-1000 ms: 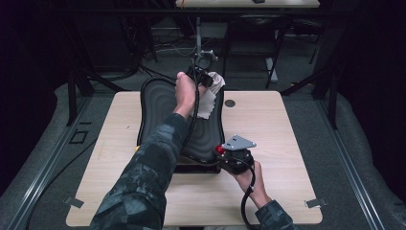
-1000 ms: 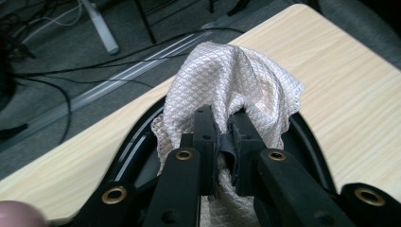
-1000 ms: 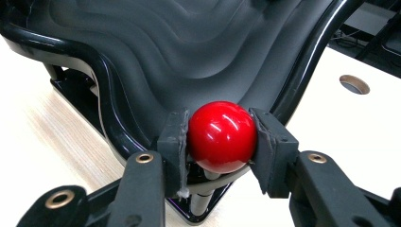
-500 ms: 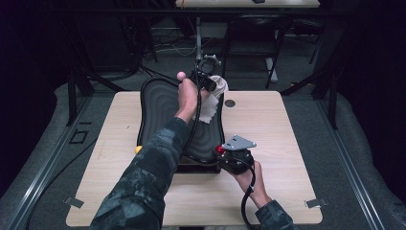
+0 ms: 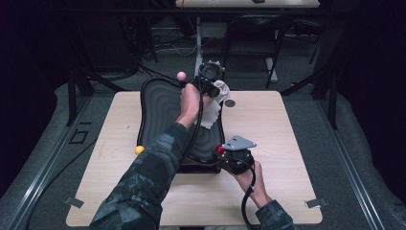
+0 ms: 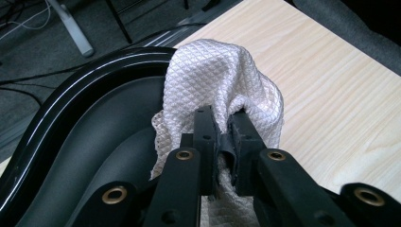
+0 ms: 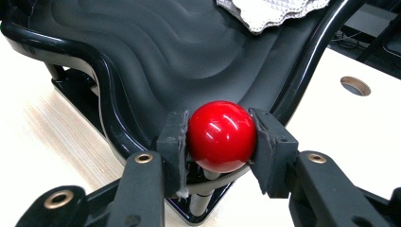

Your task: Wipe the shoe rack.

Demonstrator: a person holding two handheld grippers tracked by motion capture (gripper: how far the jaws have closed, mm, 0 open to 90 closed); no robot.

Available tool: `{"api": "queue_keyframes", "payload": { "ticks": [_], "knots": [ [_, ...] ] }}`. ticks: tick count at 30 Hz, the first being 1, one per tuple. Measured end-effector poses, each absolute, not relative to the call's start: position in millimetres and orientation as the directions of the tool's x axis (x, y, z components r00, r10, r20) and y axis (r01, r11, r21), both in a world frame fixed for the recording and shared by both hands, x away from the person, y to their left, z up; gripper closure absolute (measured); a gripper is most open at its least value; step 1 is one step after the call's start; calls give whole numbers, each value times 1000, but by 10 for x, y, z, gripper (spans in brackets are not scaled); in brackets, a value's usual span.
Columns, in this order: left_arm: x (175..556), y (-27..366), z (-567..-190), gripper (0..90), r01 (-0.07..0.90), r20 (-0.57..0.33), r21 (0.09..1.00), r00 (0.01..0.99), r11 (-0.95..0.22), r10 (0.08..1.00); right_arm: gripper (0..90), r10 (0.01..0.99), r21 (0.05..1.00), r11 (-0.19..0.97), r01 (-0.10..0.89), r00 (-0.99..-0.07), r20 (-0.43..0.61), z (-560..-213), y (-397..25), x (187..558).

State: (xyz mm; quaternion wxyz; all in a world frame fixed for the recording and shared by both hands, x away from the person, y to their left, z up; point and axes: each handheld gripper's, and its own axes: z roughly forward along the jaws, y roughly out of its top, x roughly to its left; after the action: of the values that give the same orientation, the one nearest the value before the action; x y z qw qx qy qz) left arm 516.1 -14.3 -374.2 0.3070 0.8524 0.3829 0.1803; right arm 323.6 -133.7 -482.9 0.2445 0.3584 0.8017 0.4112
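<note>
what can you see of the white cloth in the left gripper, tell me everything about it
The white cloth looks like a soft fabric with a fine quilted diamond weave and a scalloped edge. The left gripper is shut on a fold of it, so it bunches up over the jaws and drapes below. It hangs over the far right rim of the glossy black tray, beside the pale wooden table.

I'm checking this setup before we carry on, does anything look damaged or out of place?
One thing: the pad lining on the right gripper looks frayed and peeling at its lower edge, beside the red ball it clamps. The white cloth in the left gripper merely hangs bunched over the black tray.
</note>
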Motion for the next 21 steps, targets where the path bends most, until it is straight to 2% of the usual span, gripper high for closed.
{"api": "queue_keyframes", "payload": {
  "ticks": [21],
  "knots": [
    [4911, -89, -3901, 836, 527, 51, 674, 666, -518, 744, 598, 777, 843, 386, 375, -625, -78, -4841, -1359, 3235]
  ]
}}
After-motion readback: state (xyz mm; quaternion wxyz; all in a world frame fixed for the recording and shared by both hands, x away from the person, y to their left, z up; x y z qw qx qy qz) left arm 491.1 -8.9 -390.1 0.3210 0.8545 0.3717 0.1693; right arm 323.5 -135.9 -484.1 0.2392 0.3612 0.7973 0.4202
